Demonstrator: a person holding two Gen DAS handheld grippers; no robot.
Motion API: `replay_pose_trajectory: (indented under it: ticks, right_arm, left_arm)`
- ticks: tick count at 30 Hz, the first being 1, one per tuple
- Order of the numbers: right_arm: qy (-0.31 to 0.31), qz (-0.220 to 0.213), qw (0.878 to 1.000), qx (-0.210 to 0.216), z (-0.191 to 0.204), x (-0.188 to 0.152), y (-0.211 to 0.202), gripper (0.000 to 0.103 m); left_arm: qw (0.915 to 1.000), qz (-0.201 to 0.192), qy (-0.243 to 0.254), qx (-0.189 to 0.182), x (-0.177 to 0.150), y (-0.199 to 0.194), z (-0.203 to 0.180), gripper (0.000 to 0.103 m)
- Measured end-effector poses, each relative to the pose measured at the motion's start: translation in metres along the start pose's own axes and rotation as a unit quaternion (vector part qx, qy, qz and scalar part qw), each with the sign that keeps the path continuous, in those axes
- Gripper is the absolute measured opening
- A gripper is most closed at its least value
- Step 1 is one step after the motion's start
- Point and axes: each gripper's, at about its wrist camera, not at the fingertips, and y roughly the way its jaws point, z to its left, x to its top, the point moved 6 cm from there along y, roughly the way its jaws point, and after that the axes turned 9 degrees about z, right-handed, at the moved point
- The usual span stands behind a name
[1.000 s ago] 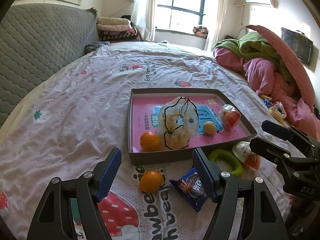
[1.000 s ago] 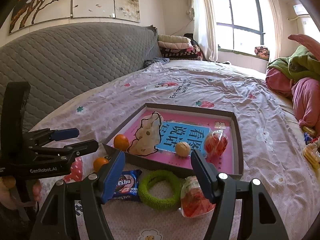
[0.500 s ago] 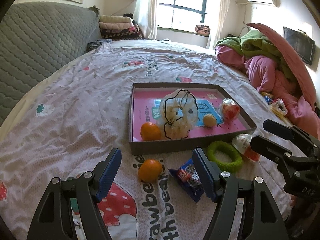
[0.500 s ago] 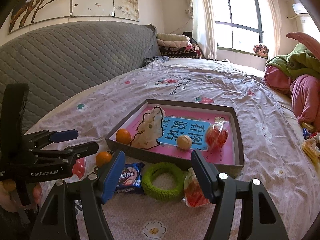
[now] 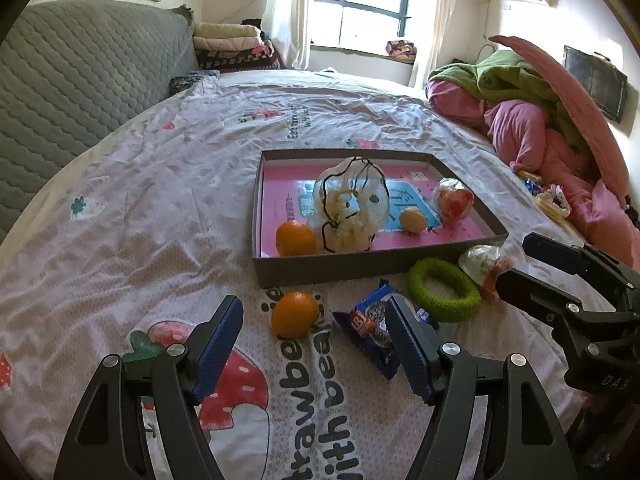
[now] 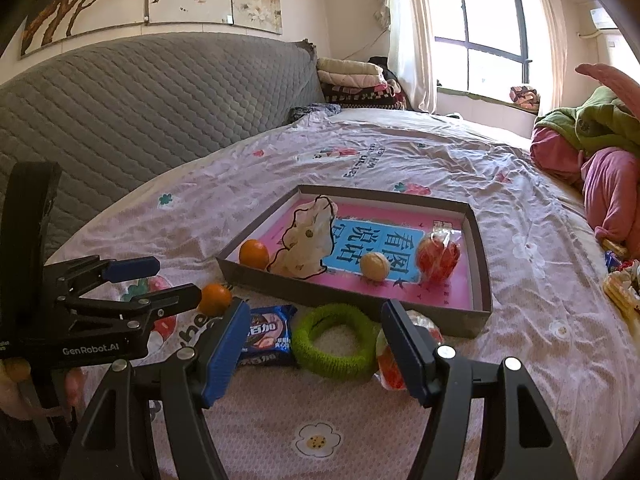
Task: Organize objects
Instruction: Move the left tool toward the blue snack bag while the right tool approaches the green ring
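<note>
Grey cardboard tray (image 5: 320, 270), pink-lined inside

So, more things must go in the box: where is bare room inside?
In the box, the far strip beyond the white bag is bare, as is the near right corner in front of the red packet. The near left, around the orange, is crowded.
</note>
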Motion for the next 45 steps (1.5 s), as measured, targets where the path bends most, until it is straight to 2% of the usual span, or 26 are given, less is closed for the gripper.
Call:
replay_pose_trajectory:
  ticks: [29,45]
  right_arm:
    - [-0.013,0.049,0.999,-0.004,0.01,-0.031,0.011,0.068]
    - [-0.051,0.08,0.995,-0.043,0.007,-0.04,0.034,0.068]
  left_arm:
    - [0.9993,0.037,0.003,0.008,-0.027,0.003,0.0,0.075]
    - [0.9977,0.068,0.002,0.002,-0.04,0.022,-0.001,0.075]
